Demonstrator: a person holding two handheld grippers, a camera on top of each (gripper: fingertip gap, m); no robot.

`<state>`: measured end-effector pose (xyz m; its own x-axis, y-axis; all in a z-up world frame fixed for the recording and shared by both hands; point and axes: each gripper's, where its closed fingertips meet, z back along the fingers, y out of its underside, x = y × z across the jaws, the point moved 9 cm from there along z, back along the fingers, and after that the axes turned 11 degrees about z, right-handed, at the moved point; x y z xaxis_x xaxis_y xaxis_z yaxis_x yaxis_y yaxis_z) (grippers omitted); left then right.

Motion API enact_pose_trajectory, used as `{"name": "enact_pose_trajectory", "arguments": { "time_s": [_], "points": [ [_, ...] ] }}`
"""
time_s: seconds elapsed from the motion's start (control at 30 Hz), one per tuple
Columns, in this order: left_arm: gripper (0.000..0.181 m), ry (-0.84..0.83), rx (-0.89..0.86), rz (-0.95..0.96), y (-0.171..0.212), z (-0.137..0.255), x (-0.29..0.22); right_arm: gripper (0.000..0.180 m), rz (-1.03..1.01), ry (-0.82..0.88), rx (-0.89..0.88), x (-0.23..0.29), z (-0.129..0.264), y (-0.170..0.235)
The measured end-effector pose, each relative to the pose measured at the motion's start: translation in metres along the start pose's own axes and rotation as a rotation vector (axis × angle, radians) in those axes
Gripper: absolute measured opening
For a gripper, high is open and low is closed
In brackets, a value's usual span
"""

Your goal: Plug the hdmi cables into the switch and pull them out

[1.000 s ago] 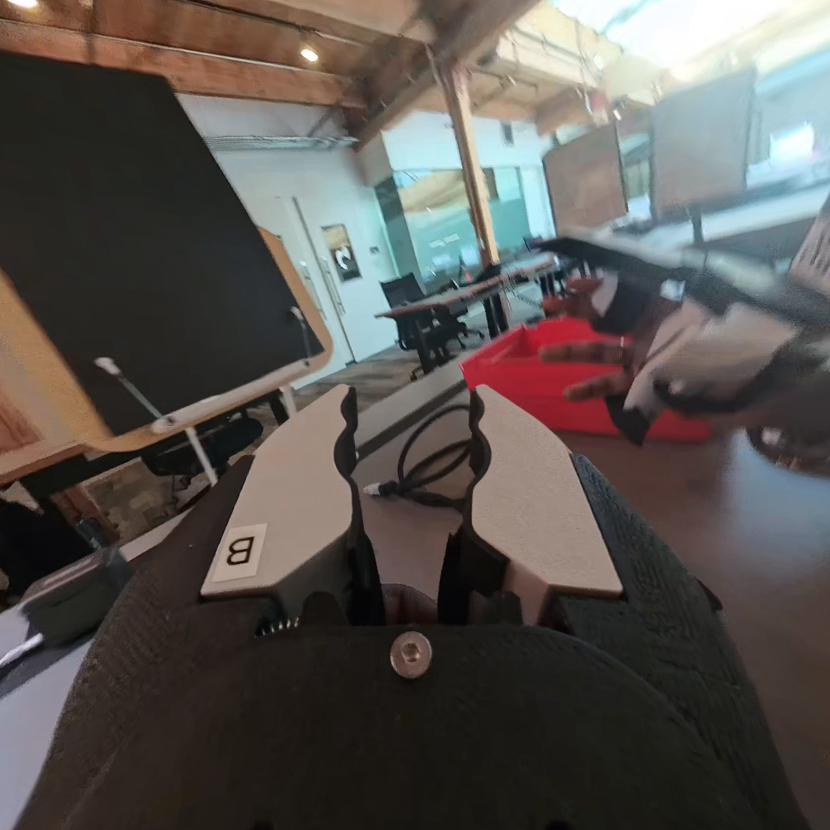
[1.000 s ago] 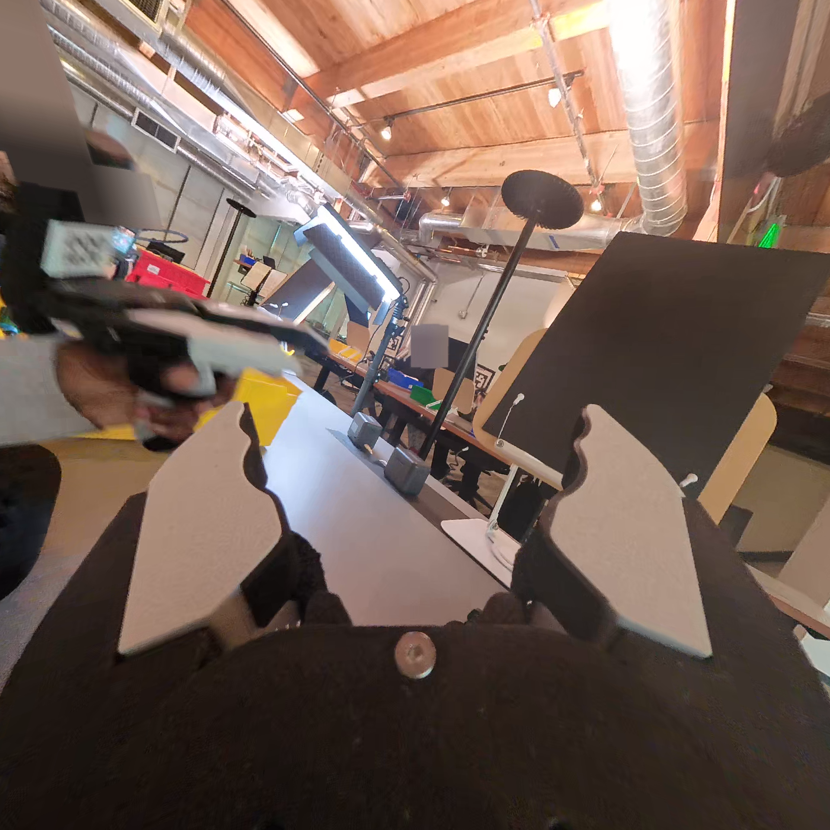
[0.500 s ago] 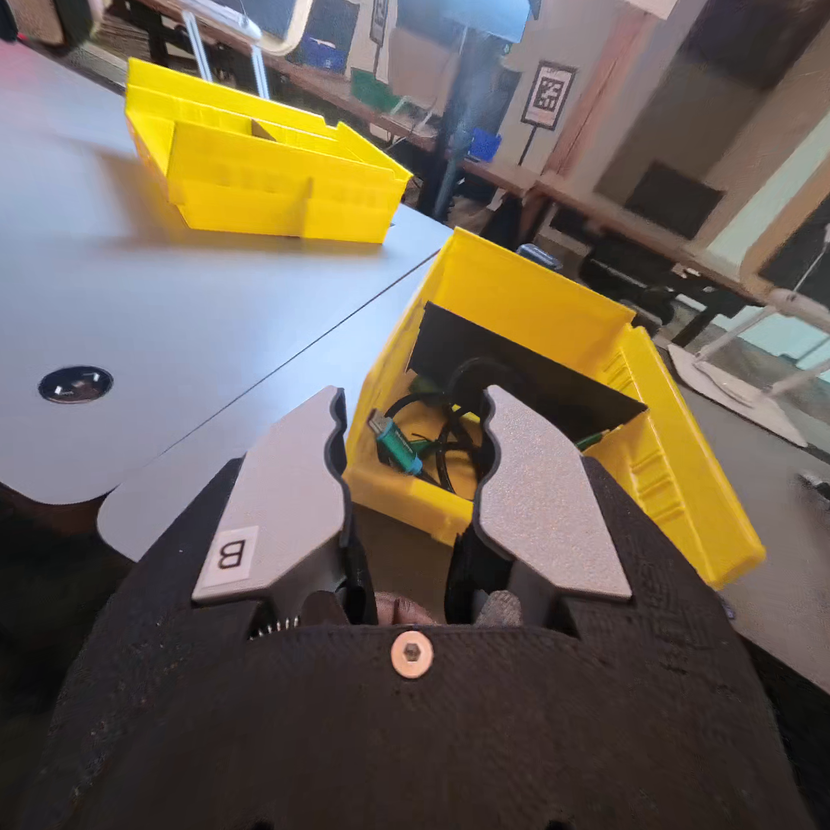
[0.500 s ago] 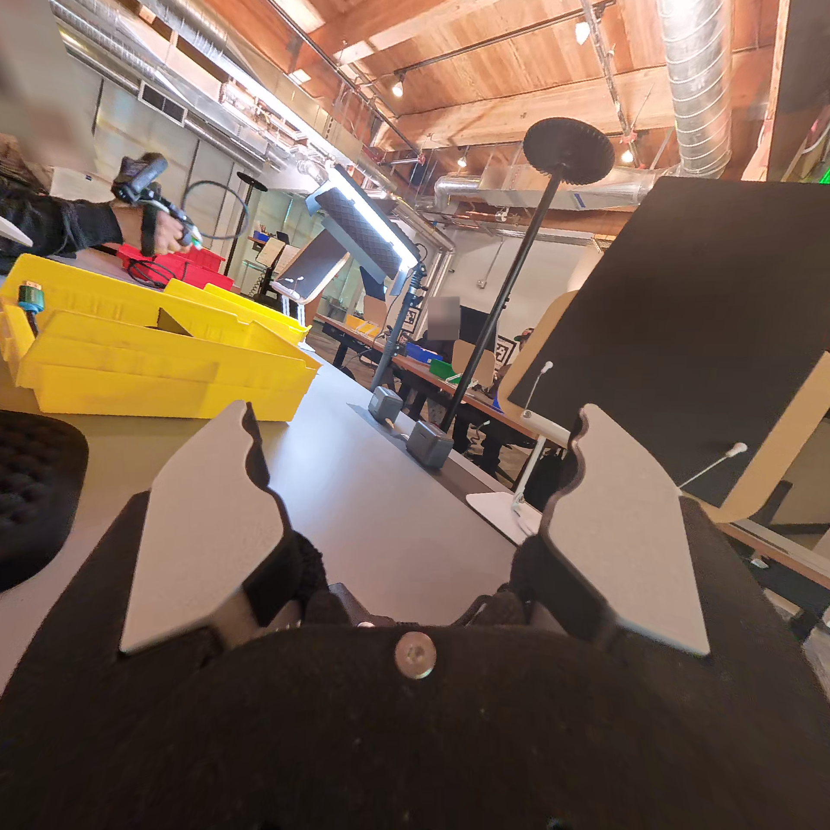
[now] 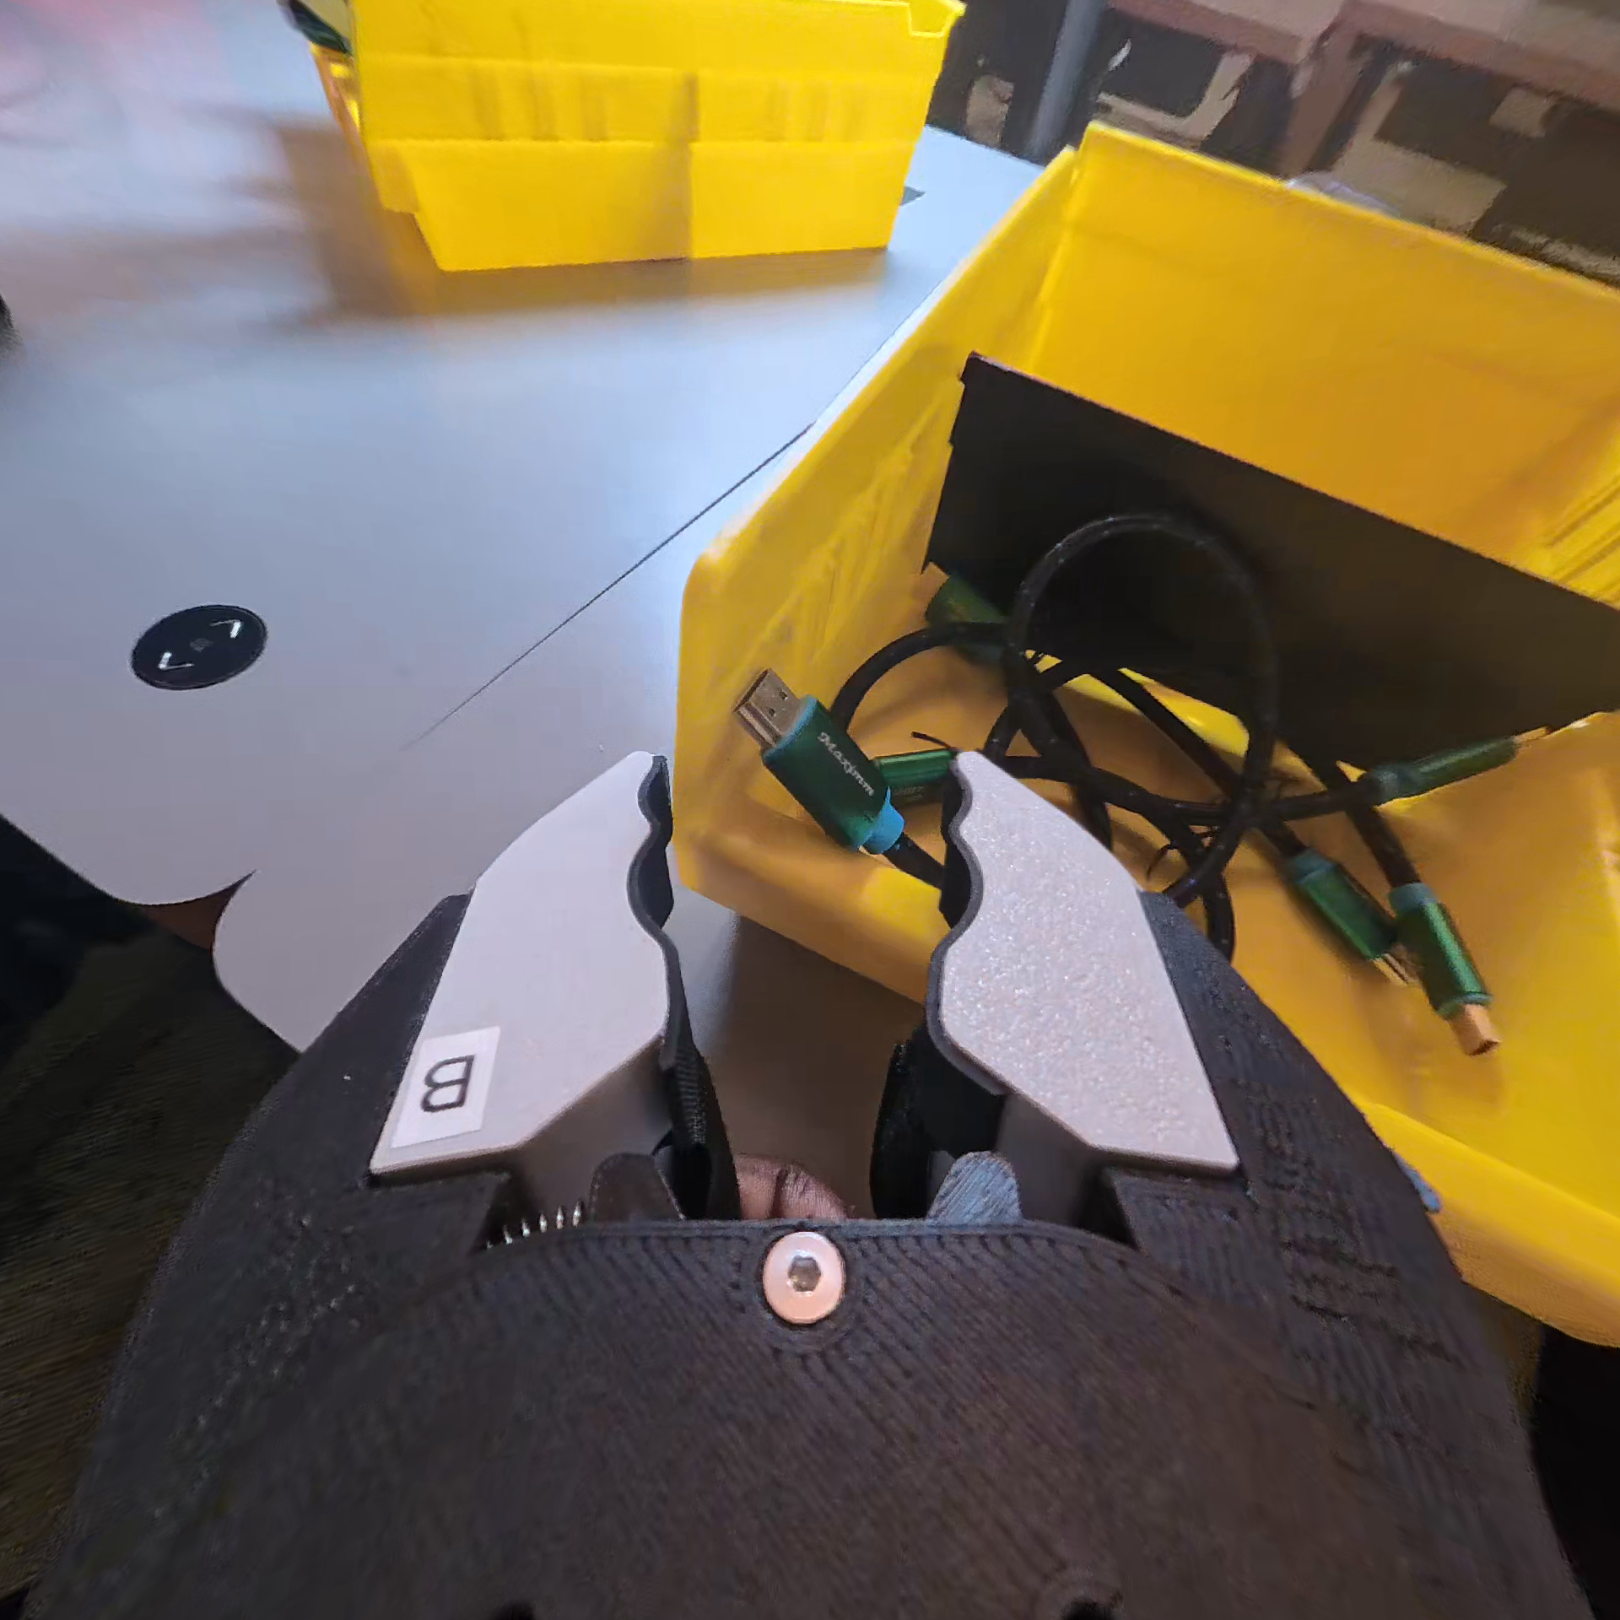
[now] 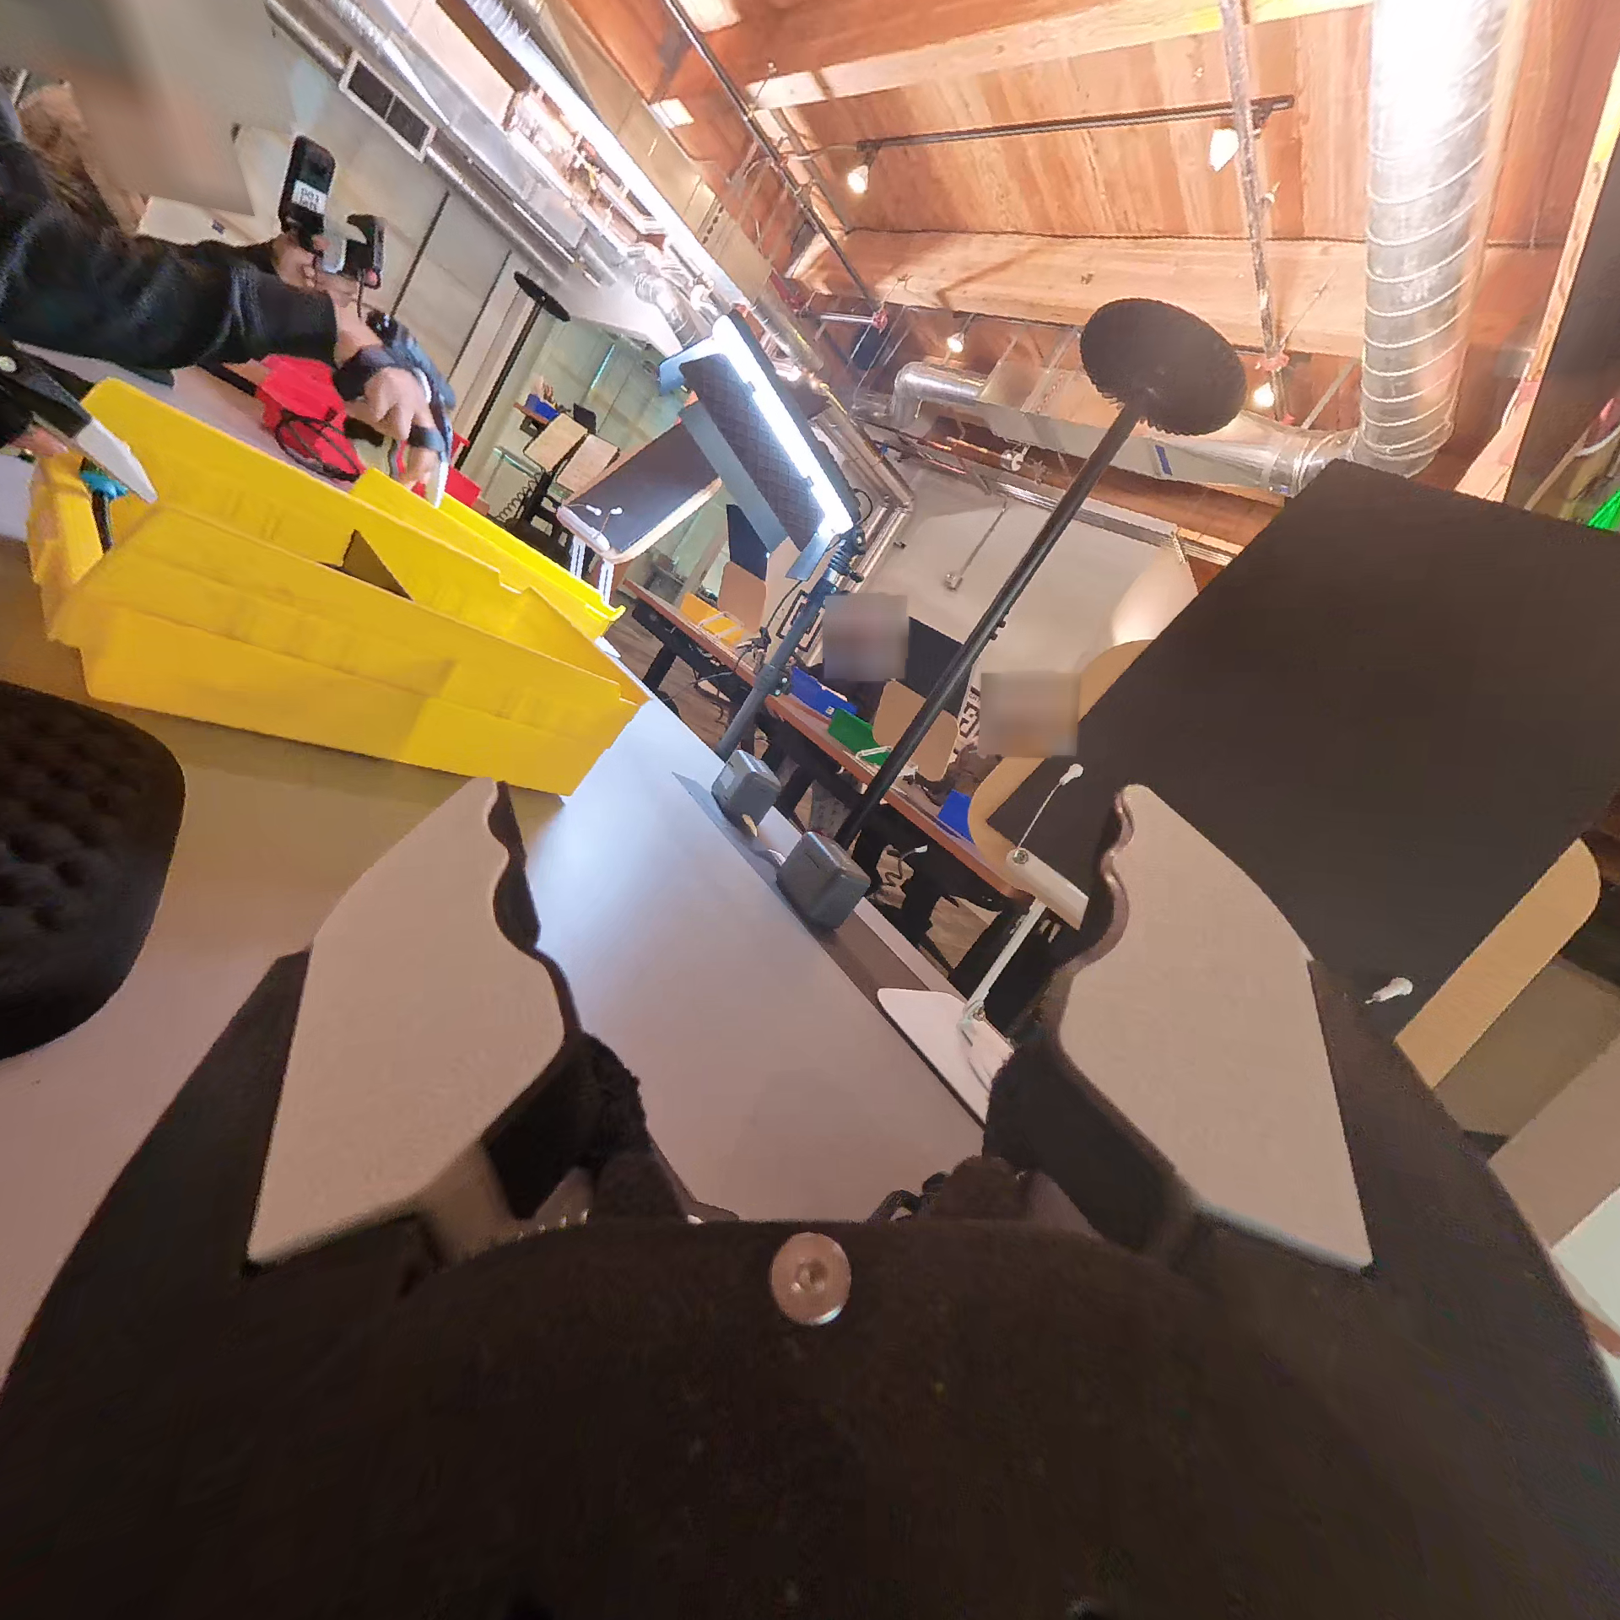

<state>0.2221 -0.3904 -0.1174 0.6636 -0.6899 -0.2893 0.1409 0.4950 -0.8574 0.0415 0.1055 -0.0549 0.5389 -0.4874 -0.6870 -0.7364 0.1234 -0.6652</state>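
Note:
Several black HDMI cables (image 5: 1140,763) with green plugs lie tangled in a yellow bin (image 5: 1096,263) in front of a black divider (image 5: 1227,526). One green plug (image 5: 820,776) leans on the bin's near left corner with its metal end up. My left gripper (image 5: 806,780) is open and empty, its fingertips at the bin's near wall, just below that plug. My right gripper (image 6: 815,806) is wide open and empty above the grey table (image 6: 745,1008), to the right of the yellow bins (image 6: 333,631). No switch shows in either view.
A second yellow bin (image 5: 631,131) stands farther back on the table (image 5: 351,438), which has a black round button (image 5: 199,646). Lamp stand clamps (image 6: 824,885) sit on the far table edge, and a black board (image 6: 1359,701) stands at the right. Another person's arms (image 6: 175,307) work over a red bin (image 6: 302,394).
My left gripper swung from facing the room down to the yellow bin and came closer to the cables, still open. My right gripper stayed open and tilted slightly.

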Motion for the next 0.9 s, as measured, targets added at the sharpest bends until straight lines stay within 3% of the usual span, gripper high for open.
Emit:
{"name": "enact_pose_trajectory", "arguments": {
  "time_s": [0.27, 0.9],
  "points": [
    [0.055, -0.170, 0.172, -0.196, -0.003, 0.003, -0.014, 0.120, 0.045, -0.016, 0.051, 0.003, -0.001, 0.010],
    [0.042, -0.119, 0.211, -0.193, -0.008, 0.015, -0.013, 0.113, 0.152, -0.065, 0.092, 0.014, -0.004, 0.015]
  ]
}}
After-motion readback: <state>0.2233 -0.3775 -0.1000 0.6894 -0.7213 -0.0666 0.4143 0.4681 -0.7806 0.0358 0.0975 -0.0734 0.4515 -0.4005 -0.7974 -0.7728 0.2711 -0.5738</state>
